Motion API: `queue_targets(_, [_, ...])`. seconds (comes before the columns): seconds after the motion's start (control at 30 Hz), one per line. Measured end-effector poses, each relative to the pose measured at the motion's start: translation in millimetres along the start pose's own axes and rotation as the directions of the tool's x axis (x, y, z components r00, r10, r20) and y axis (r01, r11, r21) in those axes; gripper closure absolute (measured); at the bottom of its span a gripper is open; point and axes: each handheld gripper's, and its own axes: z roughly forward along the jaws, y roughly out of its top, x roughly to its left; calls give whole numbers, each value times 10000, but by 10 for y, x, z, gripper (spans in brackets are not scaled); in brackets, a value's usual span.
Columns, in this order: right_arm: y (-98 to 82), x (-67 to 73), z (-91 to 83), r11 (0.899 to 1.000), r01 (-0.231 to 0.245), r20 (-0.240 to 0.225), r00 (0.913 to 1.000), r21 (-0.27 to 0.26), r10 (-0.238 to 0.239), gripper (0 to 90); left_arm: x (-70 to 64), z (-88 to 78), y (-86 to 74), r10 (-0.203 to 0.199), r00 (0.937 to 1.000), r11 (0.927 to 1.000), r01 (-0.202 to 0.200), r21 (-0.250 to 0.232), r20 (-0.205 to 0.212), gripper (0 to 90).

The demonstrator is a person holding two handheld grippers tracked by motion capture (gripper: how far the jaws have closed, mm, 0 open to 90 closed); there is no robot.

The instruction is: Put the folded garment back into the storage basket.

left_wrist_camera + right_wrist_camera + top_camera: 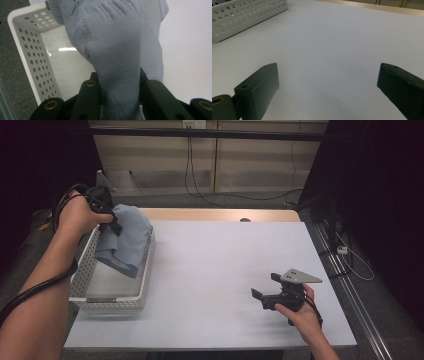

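A light blue knitted cloth [125, 237] hangs over the white perforated basket [82, 270] at the table's left, its lower folds drooping inside the basket. My left gripper [115, 222] is shut on the cloth's upper part, held up above the basket's far end. In the left gripper view the cloth [120, 50] runs down between the two black jaws, with the basket [30, 45] behind it. My right gripper [265, 287] rests low over the white table at the right front, open, with nothing between its fingers [259, 87].
The white tabletop [220, 265] lies between the basket and the right gripper. A wooden strip [220, 215] runs along the table's far edge. Cables [210, 195] lie on the floor behind, and a metal rail [345, 275] lines the right side.
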Motion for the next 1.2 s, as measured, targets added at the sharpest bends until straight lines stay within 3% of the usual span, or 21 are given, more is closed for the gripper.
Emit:
queue_targets(0.17, [-2, -6, 0, 10000, 8, -1, 10000, 3, -8, 38, -3, -22, 44, 18, 10000, 10000, -19, -98, -55, 745])
queue_targets(0.37, [-3, -4, 2, 10000, 17, -34, 10000, 0, -17, 38, 17, -36, 111, 39, 10000, 9985, -41, -555, -37, 745])
queue_targets(0.63, [-7, -13, 9, 10000, -3, -45, 10000, 31, 3, 38, 73, 137, 73, 7, 10000, 9997, -7, -243, 4, 744])
queue_targets(0.8, [-9, -4, 17, 10000, 24, -71, 10000, 67, -23, 38, 111, 164, 29, -80, 10000, 9997, 82, -226, 53, 743])
queue_targets(1.2, [-7, 12, 28, 10000, 29, -105, 9999, 56, -28, 38, 57, 22, 104, 65, 9999, 9988, -60, -476, 104, 743])
